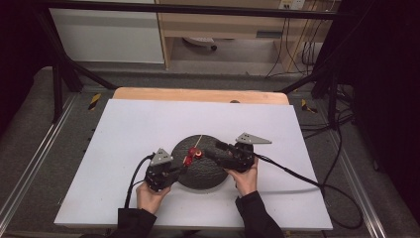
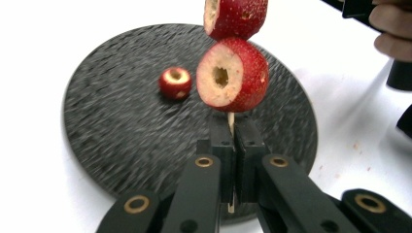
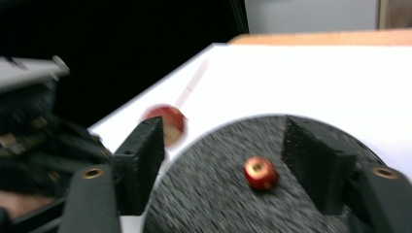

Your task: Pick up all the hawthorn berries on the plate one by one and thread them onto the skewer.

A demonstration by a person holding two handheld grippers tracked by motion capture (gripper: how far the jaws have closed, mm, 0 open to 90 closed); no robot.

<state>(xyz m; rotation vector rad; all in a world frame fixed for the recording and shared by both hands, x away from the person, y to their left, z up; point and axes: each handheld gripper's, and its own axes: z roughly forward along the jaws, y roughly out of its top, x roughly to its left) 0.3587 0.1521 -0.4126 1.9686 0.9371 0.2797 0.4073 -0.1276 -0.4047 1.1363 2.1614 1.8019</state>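
A thin wooden skewer carries two cored red fruits, one just above the jaws and another higher up. My left gripper is shut on the skewer's lower end, over the near-left edge of a round black plate. A third small red fruit lies loose on the plate. My right gripper is open above the plate, with the loose fruit below, between its jaws. In the high view the left gripper and right gripper face each other across the plate.
The plate rests on a white board over a wooden table. Cables trail off the board's right side. A black frame surrounds the table.
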